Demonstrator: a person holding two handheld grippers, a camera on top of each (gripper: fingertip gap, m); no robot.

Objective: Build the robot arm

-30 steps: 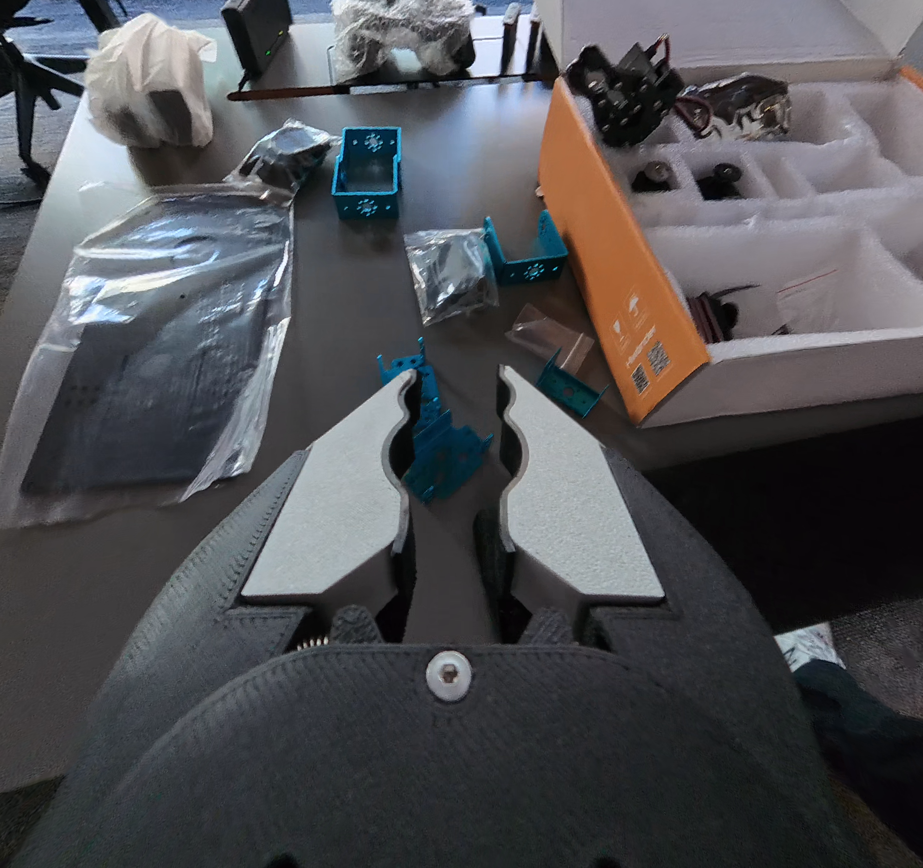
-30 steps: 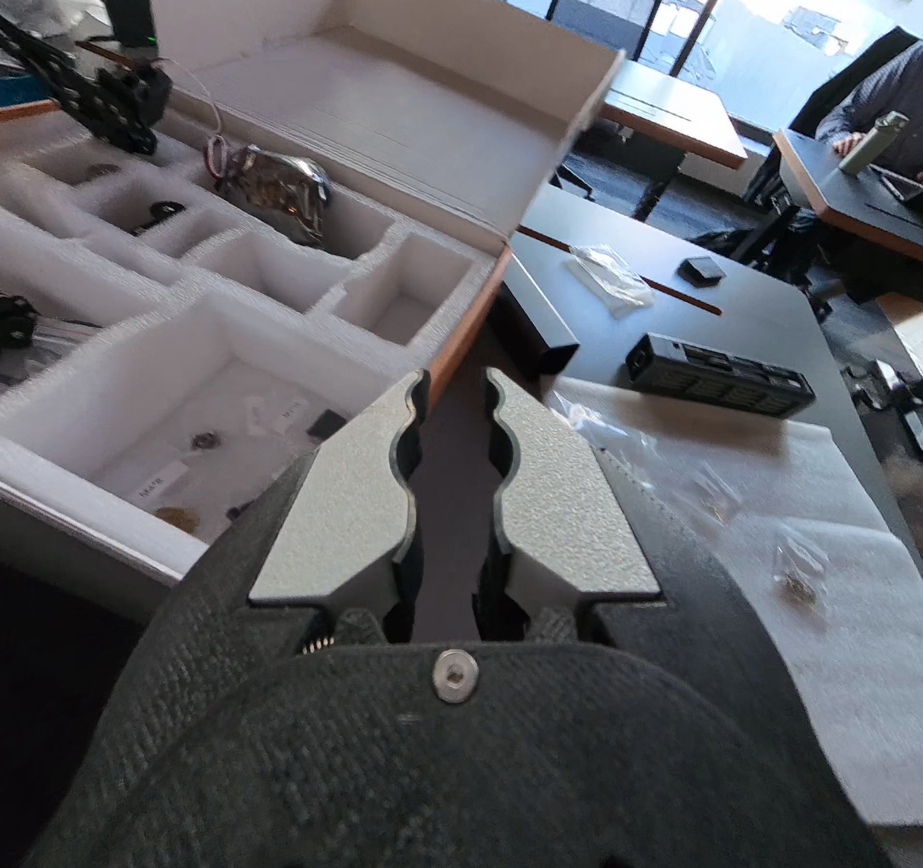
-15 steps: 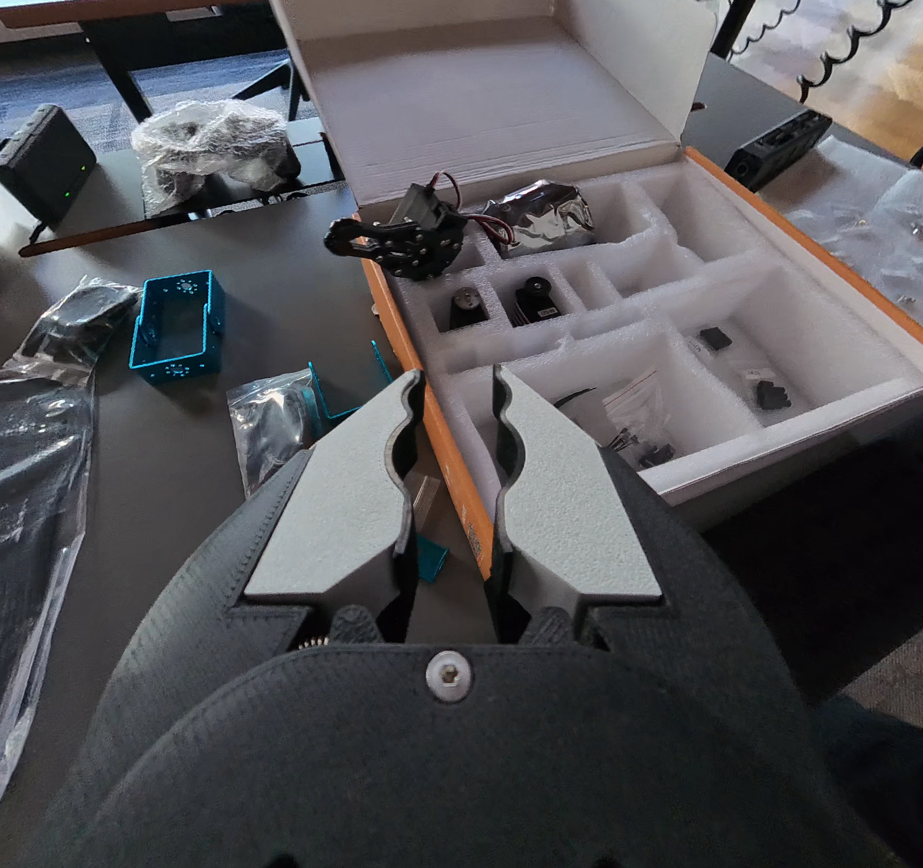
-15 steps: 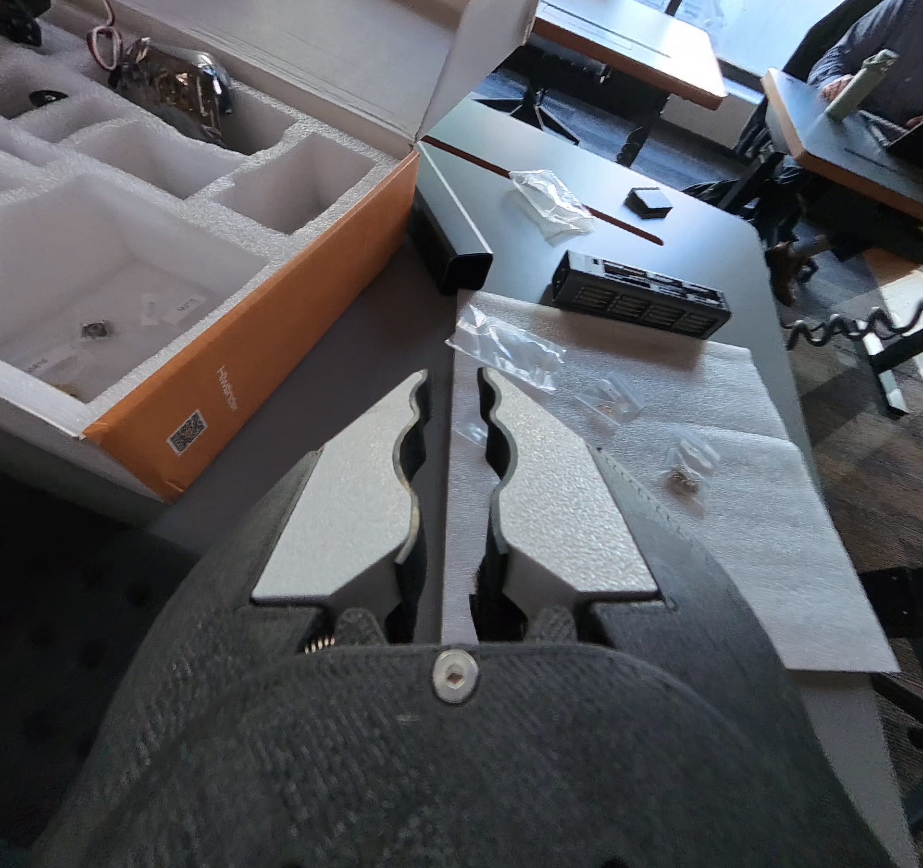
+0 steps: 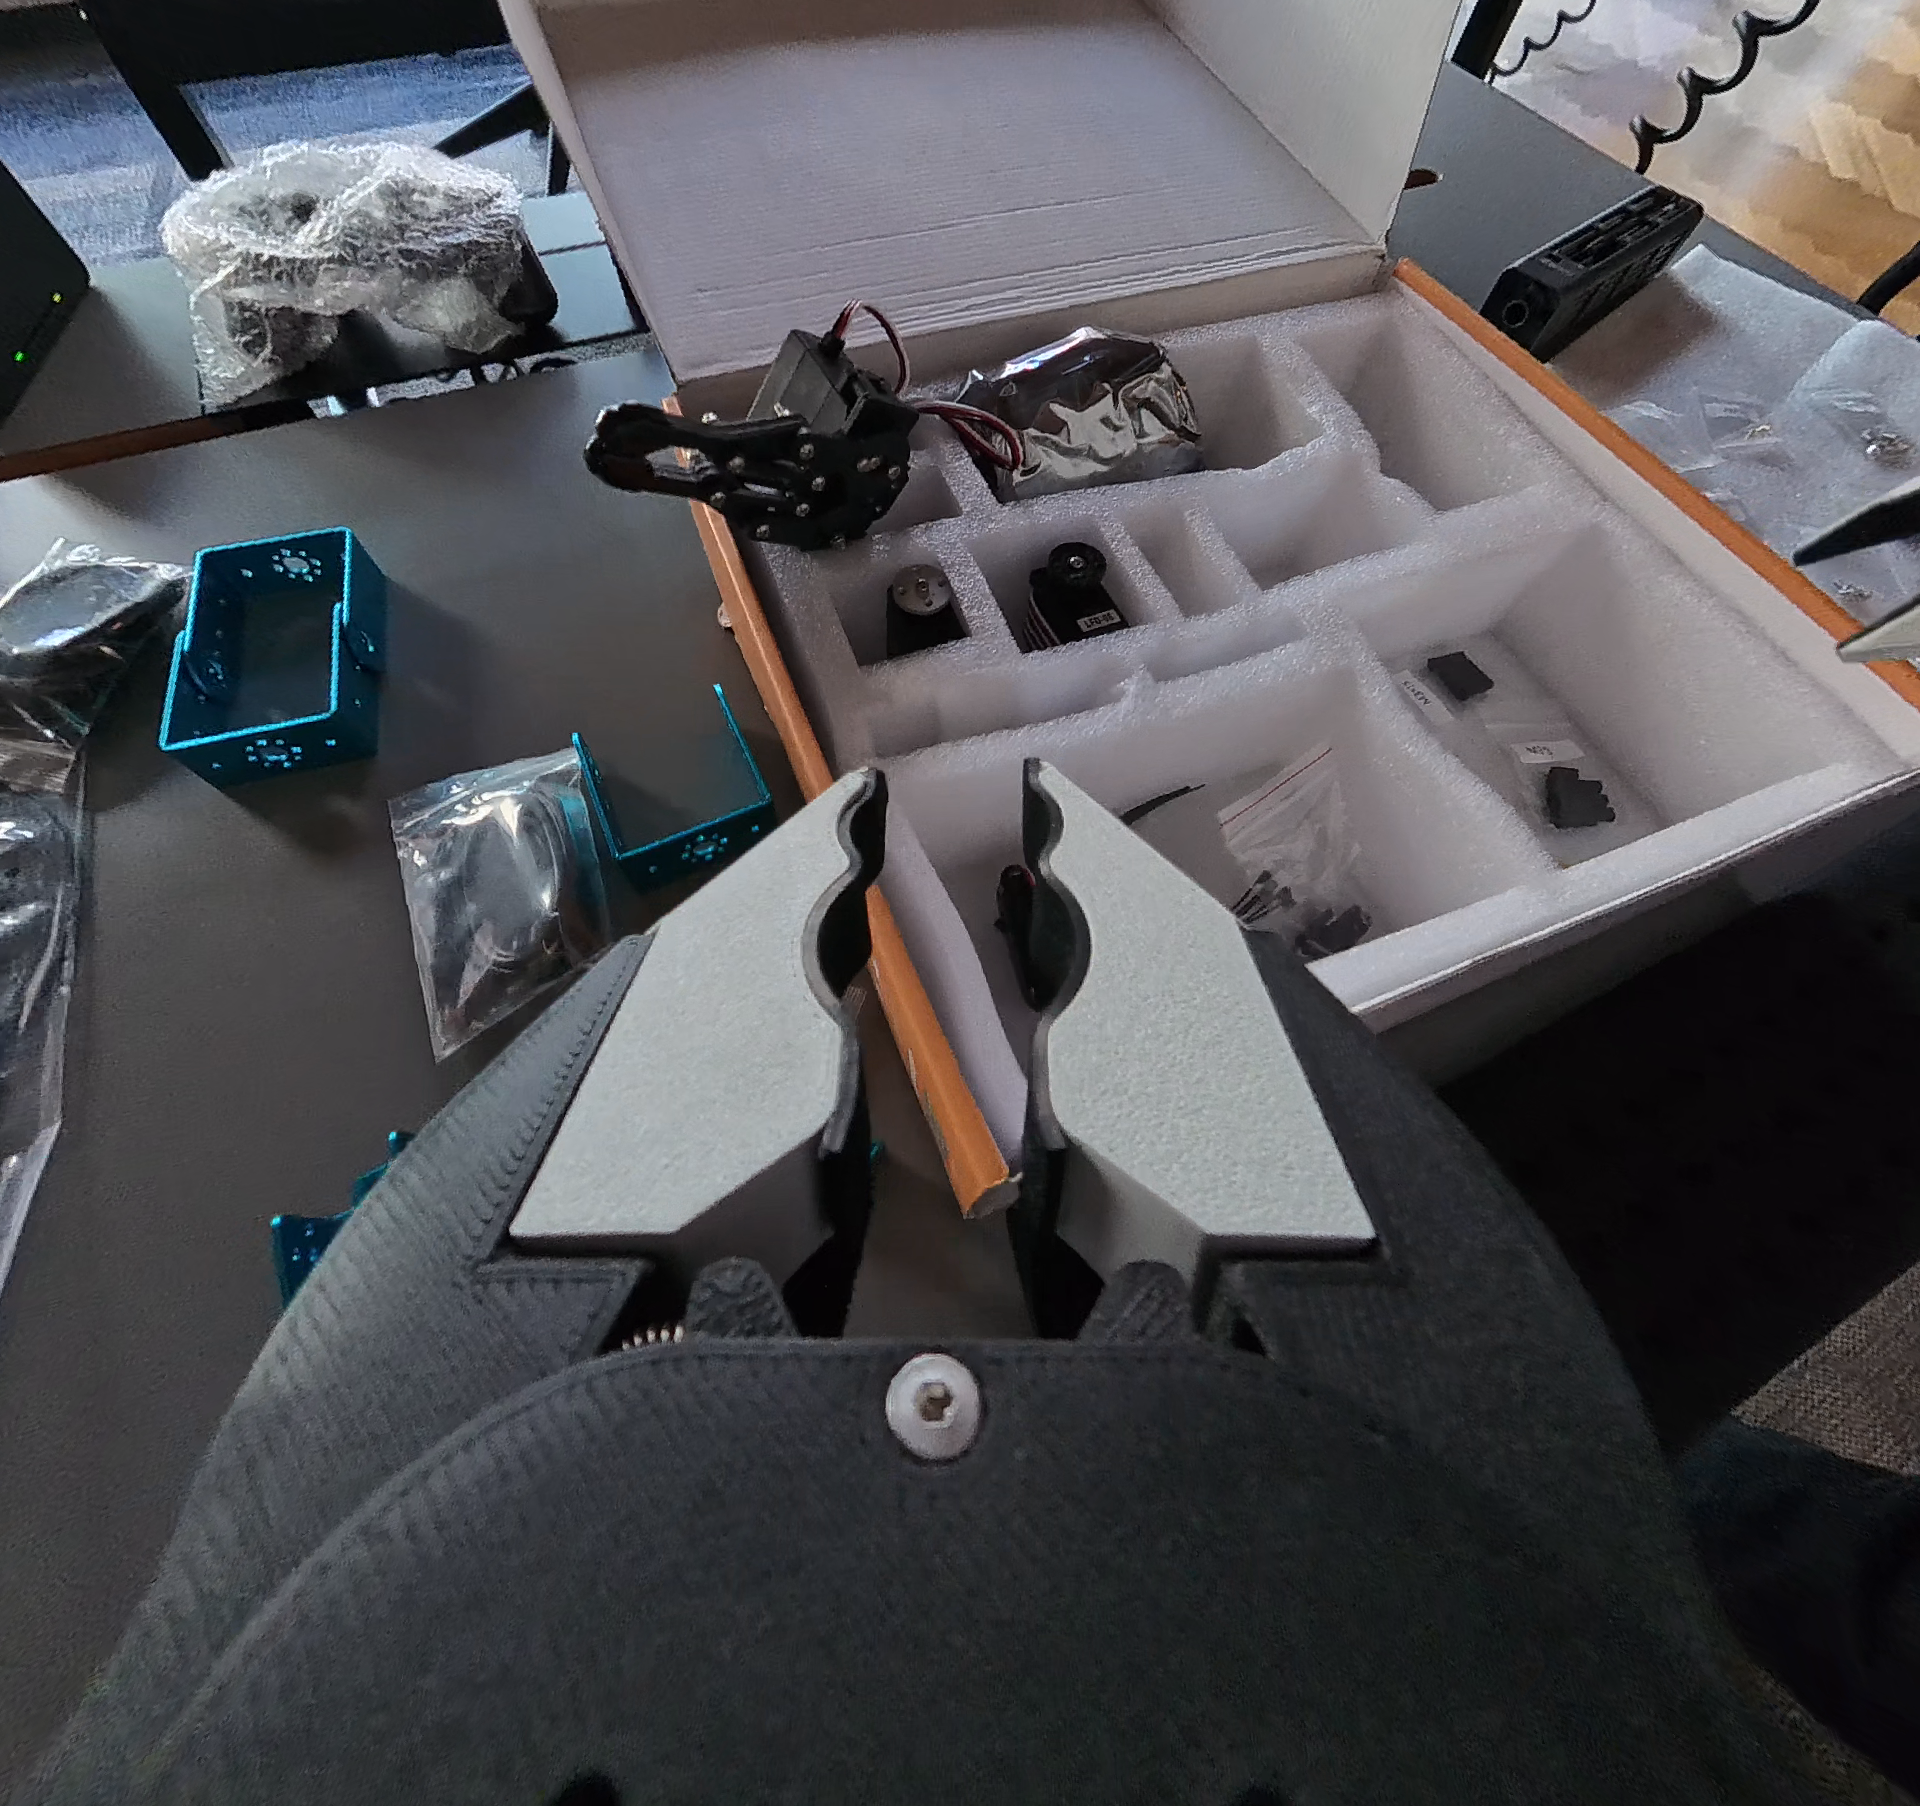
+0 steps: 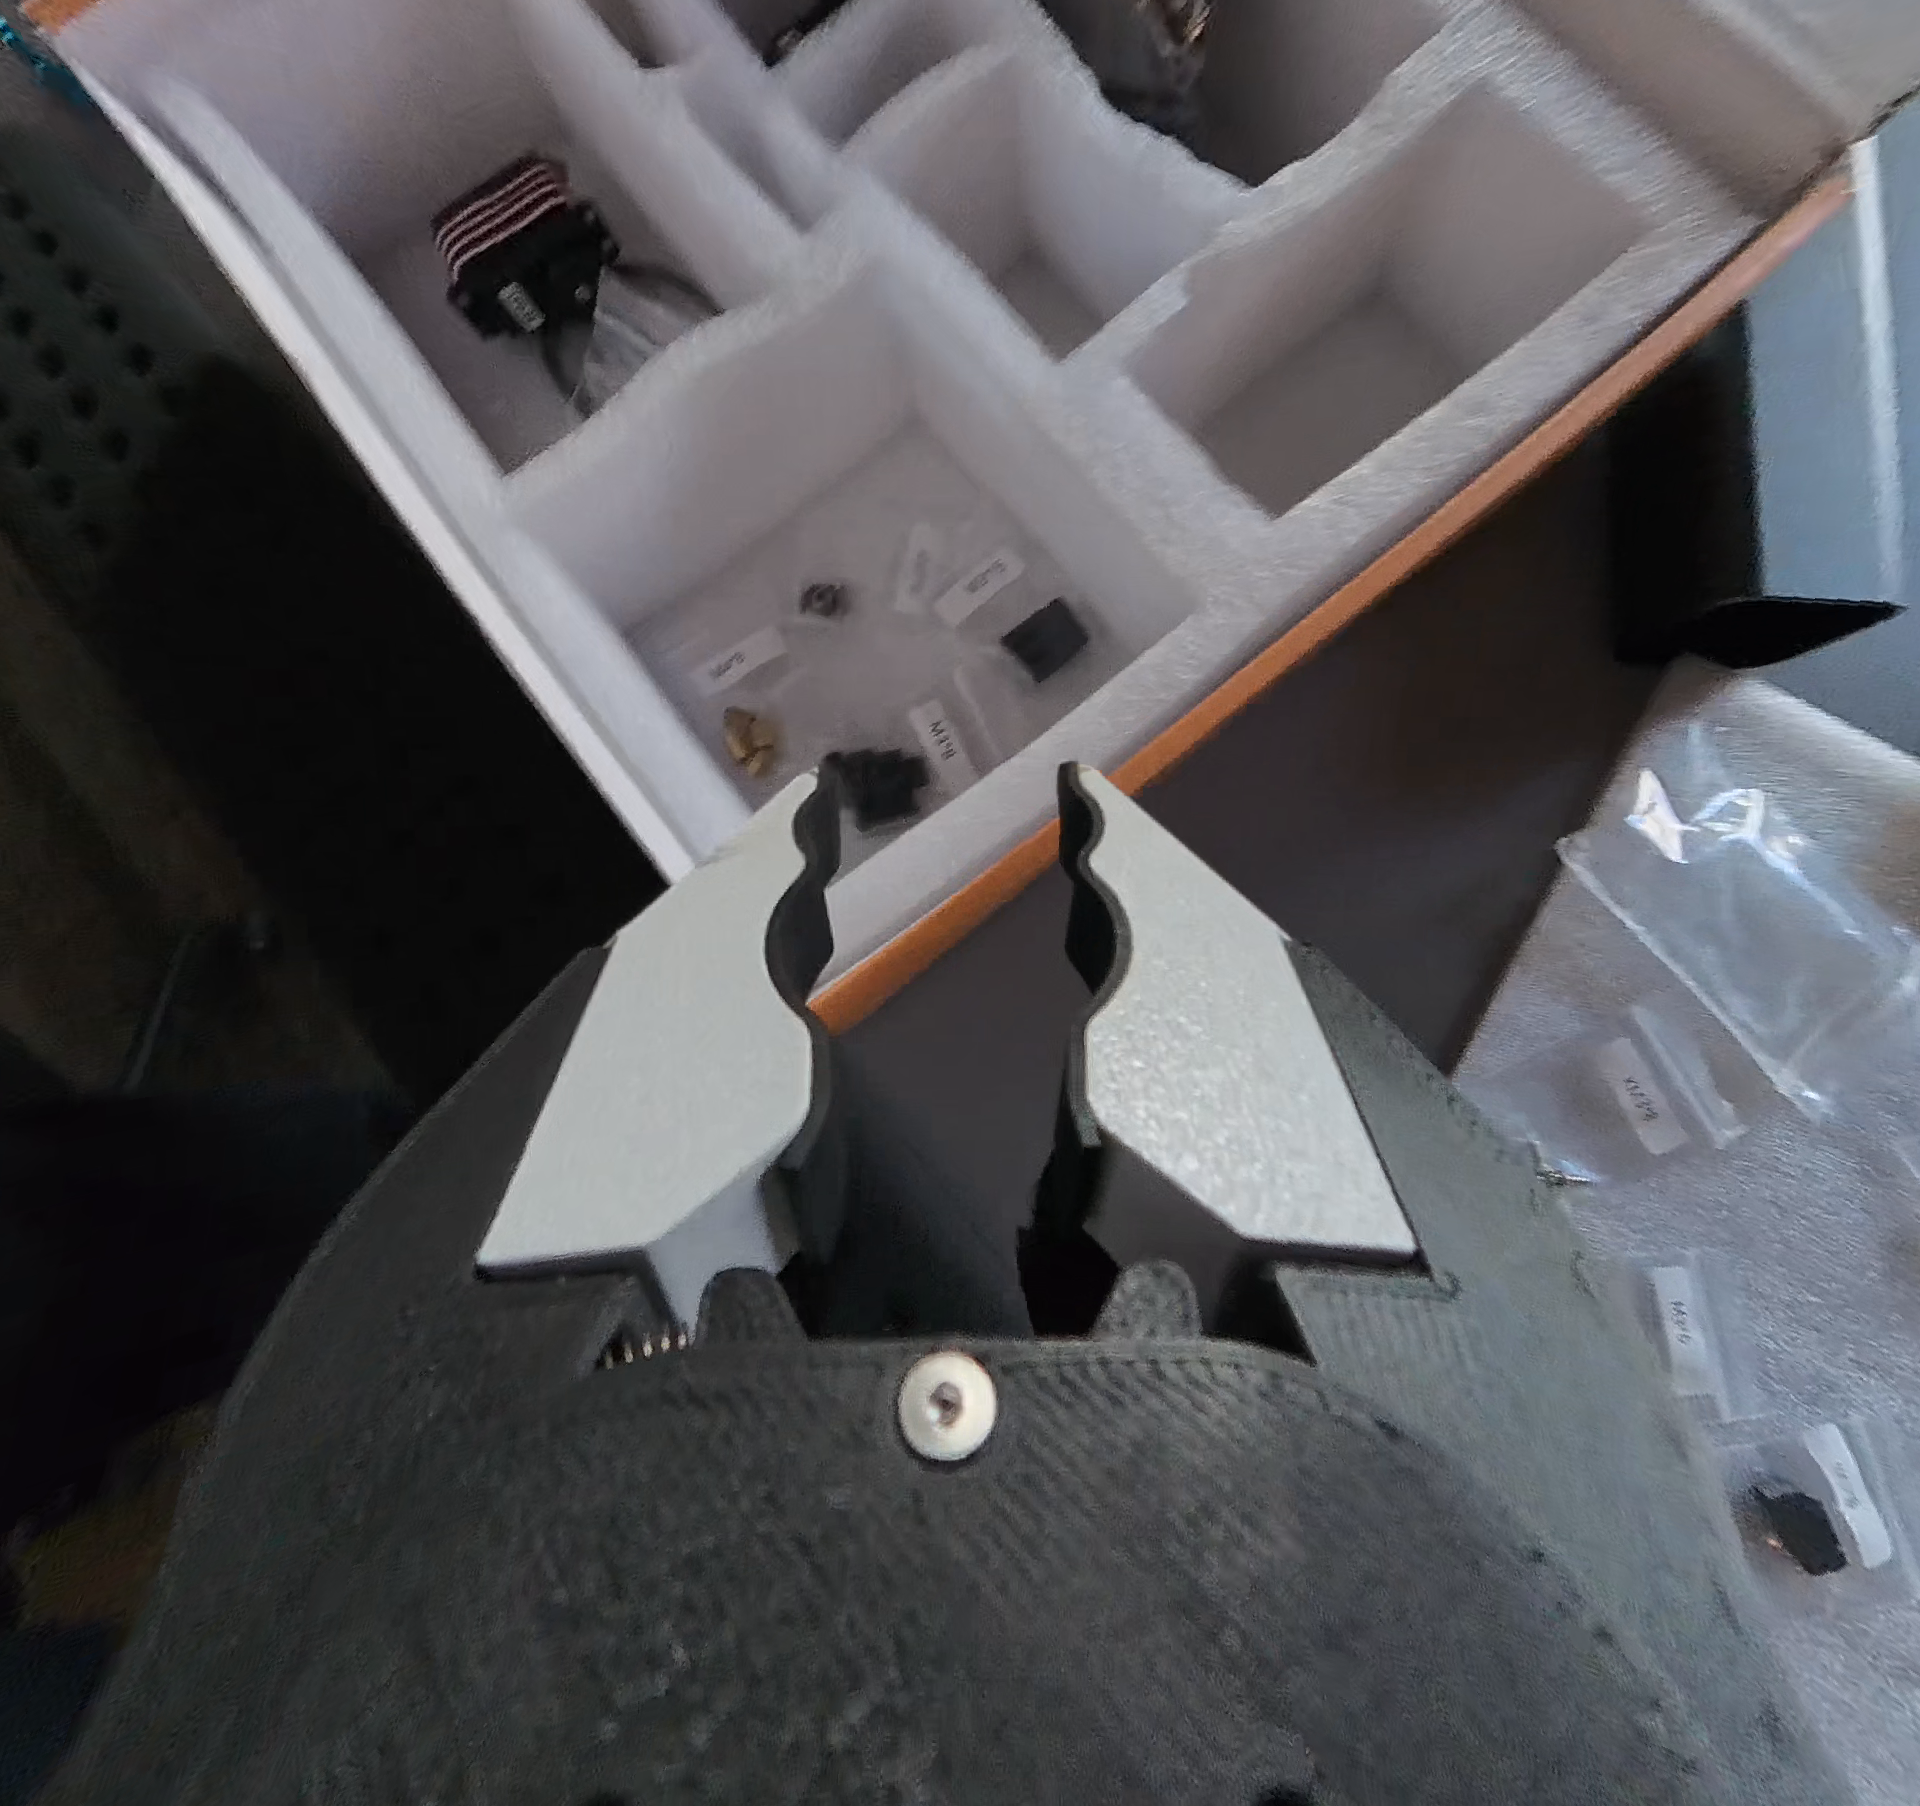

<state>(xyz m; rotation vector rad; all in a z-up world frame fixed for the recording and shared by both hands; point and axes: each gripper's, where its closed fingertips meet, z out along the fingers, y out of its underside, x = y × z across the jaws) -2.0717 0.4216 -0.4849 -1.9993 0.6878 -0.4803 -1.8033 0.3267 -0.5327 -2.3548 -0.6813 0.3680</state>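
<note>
An open orange box [image 5: 831, 800] with white foam compartments lies on the dark table. My left gripper [image 5: 954, 780] is open and empty, above the box's near left corner and a compartment holding a dark servo [image 5: 1023, 915] and small bags [image 5: 1288, 842]. My right gripper [image 6: 945, 780] is open and empty, above the box's near compartment [image 6: 1091, 551] with a brass part [image 6: 750, 733], black pieces [image 6: 1044, 639] and labelled bags. Its fingertips [image 5: 1870, 593] show at the right edge of the left wrist view.
In the box are a black claw assembly [image 5: 758, 468], a foil bag [image 5: 1081, 406] and two servos [image 5: 925, 613]. Blue brackets [image 5: 275, 655] and plastic bags [image 5: 499, 883] lie to the left. A foam sheet with small bags [image 6: 1662, 1081] lies to the right. My right fingertips sit around 30 cm from my left ones.
My left gripper swung right from the blue brackets to the box's near left corner. My right gripper swung left from the foam sheet to over the box and opened wider.
</note>
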